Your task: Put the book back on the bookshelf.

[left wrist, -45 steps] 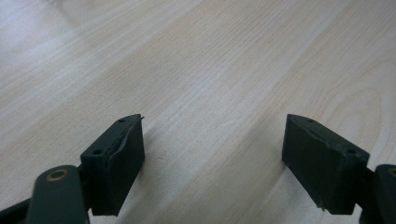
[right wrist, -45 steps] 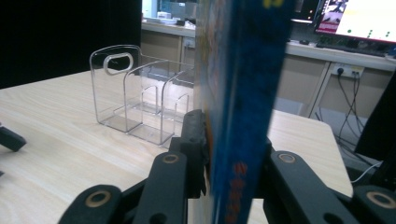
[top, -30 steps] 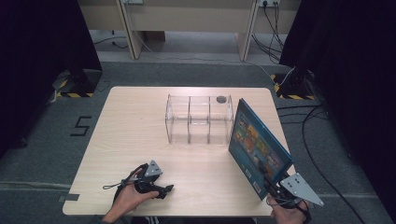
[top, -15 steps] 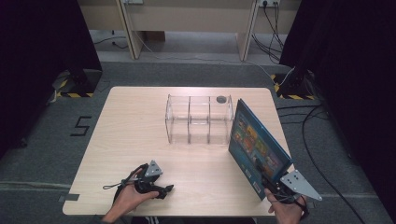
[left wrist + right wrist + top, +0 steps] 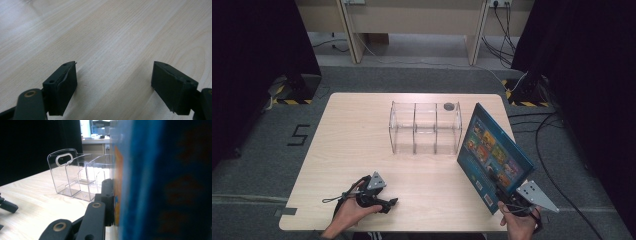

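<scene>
A large blue picture book (image 5: 492, 152) stands tilted on its lower edge at the table's right front, its cover facing left. My right gripper (image 5: 506, 196) is shut on the book's near bottom corner. In the right gripper view one black jaw presses flat against the blue cover (image 5: 160, 180). A clear acrylic organizer (image 5: 424, 128) with three compartments stands at the table's middle, just left of the book; it also appears as the organizer (image 5: 75, 173) beyond the jaw. My left gripper (image 5: 387, 203) rests on the table near the front left edge, open over bare wood (image 5: 113, 83).
A small dark round object (image 5: 448, 106) lies behind the organizer near the far edge. The wooden table (image 5: 347, 140) has bare room on its left half. Cables run across the floor to the right of the table.
The right gripper has lifted slightly with the book, and the book's top edge has shifted a little to the right. The left gripper has stayed put.
</scene>
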A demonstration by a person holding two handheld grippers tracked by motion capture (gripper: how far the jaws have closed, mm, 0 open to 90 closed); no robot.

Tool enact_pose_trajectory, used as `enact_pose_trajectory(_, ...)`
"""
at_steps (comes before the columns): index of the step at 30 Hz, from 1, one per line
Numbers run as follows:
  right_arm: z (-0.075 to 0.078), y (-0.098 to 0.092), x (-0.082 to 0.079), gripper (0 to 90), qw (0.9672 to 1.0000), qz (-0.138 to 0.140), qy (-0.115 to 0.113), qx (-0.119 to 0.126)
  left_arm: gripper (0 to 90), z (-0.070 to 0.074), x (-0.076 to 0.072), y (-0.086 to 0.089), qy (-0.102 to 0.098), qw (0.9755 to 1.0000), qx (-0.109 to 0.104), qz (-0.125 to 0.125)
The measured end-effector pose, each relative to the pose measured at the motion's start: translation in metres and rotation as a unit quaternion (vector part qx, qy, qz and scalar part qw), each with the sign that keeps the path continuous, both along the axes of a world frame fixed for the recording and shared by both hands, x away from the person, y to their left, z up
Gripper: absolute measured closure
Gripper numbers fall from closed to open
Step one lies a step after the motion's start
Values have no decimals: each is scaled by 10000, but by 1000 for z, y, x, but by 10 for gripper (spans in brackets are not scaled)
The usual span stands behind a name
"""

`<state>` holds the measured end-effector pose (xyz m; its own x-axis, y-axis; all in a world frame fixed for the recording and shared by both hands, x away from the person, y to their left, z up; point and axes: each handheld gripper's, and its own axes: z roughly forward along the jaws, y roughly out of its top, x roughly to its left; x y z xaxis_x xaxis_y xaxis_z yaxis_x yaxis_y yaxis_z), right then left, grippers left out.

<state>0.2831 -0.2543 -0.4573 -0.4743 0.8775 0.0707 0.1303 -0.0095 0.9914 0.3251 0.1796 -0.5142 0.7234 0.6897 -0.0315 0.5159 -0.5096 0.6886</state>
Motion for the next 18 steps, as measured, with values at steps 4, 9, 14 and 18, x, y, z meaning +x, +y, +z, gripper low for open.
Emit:
enact_pose_trajectory(4,0,1,-1,827,10000,24,-64,-16,199,0,0,0,7,10000,-11,5)
enact_pose_trajectory(9,4,5,-3,830,9998,84,-169,-59,199,0,0,0,4,10000,-10,2)
enact_pose_trajectory(14,9,7,-3,831,9996,131,-238,-43,199,0,0,0,4,10000,-11,4)
enact_pose_trajectory(18,12,7,-1,831,9995,158,-270,-21,199,0,0,0,9,10000,-16,5)
